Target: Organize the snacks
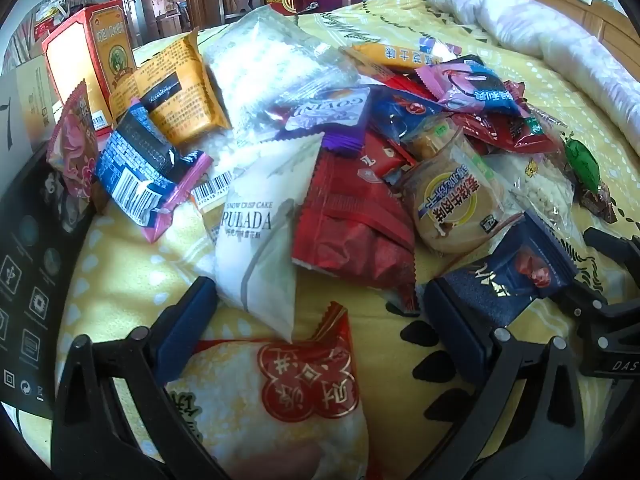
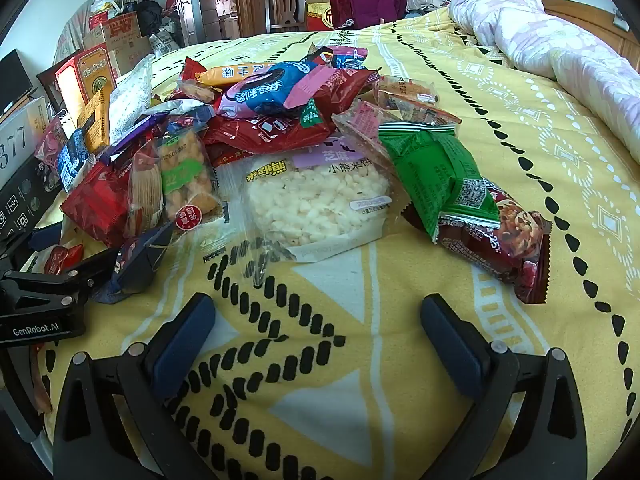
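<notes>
A yellow patterned bedspread (image 2: 500, 128) covers the bed and carries everything else, with a rolled pale floral quilt (image 2: 560, 52) lying along its far right side. A heap of snack packets (image 2: 280, 120) sprawls across the left-centre of the bedspread, reaching to a red and yellow box (image 1: 88, 60) that stands upright at the heap's far left edge.

The left gripper (image 1: 316, 324) sits low at the near edge of the heap, its jaws spread wide; a white packet with a red seal (image 1: 280, 400) lies between them, with the left finger's pad at the packet's edge, though contact cannot be told. The right gripper (image 2: 318, 332) hovers over bare bedspread, jaws spread wide and holding nothing.

In the heap, a clear rice cake packet (image 2: 316, 204) lies just ahead of the right gripper. Beside it, to the right, a green packet (image 2: 436, 172) overlaps a dark red nut bar (image 2: 500, 240). A white PULADA packet (image 1: 256, 240) and a red foil packet (image 1: 352, 232) lie side by side just ahead of the left gripper, and a navy packet (image 1: 508, 276) touches its right finger
</notes>
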Action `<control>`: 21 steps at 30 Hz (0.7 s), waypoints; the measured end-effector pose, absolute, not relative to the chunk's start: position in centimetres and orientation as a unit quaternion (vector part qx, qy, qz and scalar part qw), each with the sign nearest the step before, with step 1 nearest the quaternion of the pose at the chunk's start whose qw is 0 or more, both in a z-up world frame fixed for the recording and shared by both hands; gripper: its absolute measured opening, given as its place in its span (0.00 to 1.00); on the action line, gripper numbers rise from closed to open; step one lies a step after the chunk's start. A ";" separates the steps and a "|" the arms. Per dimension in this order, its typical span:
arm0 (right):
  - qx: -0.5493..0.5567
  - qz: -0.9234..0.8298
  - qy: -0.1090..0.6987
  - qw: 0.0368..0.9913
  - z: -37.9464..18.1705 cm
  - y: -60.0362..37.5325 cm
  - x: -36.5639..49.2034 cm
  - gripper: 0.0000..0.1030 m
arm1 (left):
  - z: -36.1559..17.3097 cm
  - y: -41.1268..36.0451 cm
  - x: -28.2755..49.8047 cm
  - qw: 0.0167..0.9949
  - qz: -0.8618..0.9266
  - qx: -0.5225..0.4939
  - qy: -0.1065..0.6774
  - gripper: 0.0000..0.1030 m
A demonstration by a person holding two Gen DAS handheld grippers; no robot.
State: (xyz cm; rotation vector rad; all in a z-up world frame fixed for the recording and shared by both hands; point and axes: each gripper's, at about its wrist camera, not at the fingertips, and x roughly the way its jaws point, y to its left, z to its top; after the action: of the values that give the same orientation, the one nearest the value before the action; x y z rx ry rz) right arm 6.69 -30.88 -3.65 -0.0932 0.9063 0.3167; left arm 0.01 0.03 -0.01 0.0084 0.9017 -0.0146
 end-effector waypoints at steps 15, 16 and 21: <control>-0.045 0.152 0.436 0.886 -3.7 -30.9 6.7 1.00 | 0.0 0.0 0.0 0.900 -0.004 0.009 0.435 1.00; -0.045 0.152 0.436 0.886 -3.7 -30.9 6.7 1.00 | 0.0 0.1 0.0 0.900 -0.004 0.009 0.435 1.00; -0.045 0.152 0.436 0.886 -3.7 -30.9 6.7 1.00 | 0.0 0.0 0.0 0.900 -0.004 0.010 0.435 1.00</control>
State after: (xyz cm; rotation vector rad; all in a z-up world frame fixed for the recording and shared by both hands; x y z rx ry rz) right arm 6.68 -30.90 -3.66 -0.0928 0.9057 0.3168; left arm -0.03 0.03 0.01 0.0205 0.9002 -0.0086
